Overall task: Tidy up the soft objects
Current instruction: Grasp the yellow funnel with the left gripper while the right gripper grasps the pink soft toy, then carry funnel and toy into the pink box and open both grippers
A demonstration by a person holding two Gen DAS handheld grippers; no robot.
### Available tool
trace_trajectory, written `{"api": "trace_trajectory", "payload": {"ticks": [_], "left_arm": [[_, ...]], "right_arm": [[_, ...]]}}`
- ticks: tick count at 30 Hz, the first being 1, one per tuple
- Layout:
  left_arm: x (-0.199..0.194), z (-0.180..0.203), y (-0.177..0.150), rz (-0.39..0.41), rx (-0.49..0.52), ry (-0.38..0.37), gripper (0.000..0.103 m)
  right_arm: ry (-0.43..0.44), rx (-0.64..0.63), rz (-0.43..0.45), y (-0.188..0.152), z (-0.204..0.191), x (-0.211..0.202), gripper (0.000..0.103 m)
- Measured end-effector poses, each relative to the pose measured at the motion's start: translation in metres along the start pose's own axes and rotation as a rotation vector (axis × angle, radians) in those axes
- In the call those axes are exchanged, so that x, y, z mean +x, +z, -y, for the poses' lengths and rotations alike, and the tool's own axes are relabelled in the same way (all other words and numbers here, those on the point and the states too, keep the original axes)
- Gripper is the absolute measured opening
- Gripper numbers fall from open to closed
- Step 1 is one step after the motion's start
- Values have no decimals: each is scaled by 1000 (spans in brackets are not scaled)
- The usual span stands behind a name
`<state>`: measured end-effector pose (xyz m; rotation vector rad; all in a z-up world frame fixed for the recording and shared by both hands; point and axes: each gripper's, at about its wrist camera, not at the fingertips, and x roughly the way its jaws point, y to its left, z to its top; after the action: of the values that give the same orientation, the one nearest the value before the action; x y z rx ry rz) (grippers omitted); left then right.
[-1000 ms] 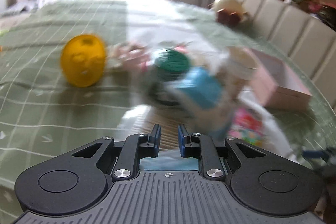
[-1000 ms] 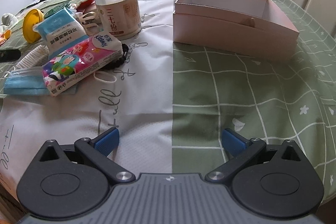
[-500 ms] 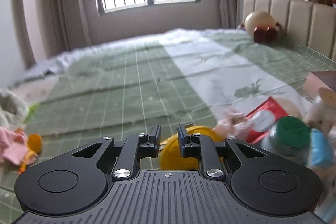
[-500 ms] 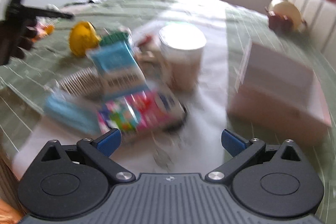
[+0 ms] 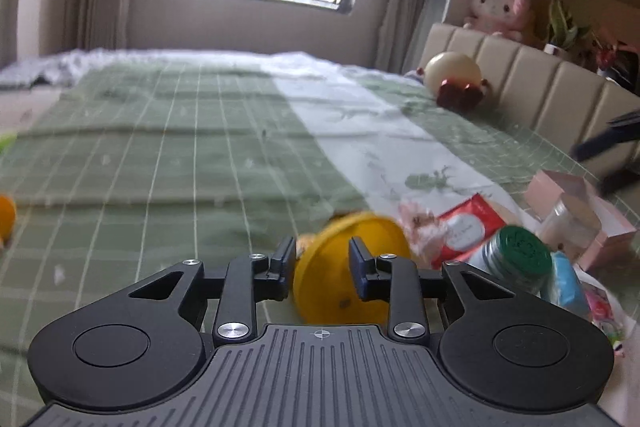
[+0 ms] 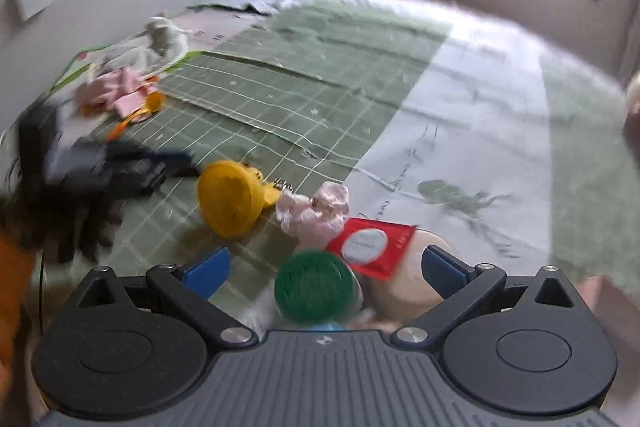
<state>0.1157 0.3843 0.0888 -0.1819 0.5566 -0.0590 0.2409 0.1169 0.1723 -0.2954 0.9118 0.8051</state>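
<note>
A table (image 5: 168,131) covered by a green checked cloth with a pale strip is seen from two wrist cameras, both pictures blurred. The left tongs (image 5: 322,262) are held low over the cloth, their jaws having just been opening to a narrow gap; a yellow toy (image 5: 352,267) is seen beyond and between them, but no pad is pressed on it, so nothing is gripped. The toy lies on its side near the middle of the table, and the gap appears to be set for taking it, though its width looks greater than the present gap. The right tongs (image 6: 325,267) are spread wide and empty, held above a cluster of things: a green lid (image 6: 314,285), a red packet (image 6: 370,245) and a pink ruffled scrunchie (image 6: 316,213), which is just beside the toy. In the left view a pink box (image 5: 580,211) is seen at the right edge, probably the place meant for the soft things. Pink cloths (image 6: 120,95) lie well apart, near the table's far left edge. A pink plush (image 5: 500,7) sits on a shelf behind the padded bench (image 5: 520,75). Sorting seems barely begun.
</note>
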Motion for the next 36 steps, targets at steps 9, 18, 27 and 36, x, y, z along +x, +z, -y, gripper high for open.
{"api": "trace_trajectory", "payload": {"ticks": [9,18,27,36], "left_arm": [[51,-9,-22,-12,-133,46,32],[70,-25,-33,-82,-323,-7,20],[46,-7,-30,35,-315,36,10],[-9,53,35,154,-179,1,10]], "right_arm": [[-81,-9,-67,18,-3,52,98],[-59,226,-243,52,12,136,69],[-94,252,-257,50,9,156,10],[-112,213,27,70,21,-5,8]]}}
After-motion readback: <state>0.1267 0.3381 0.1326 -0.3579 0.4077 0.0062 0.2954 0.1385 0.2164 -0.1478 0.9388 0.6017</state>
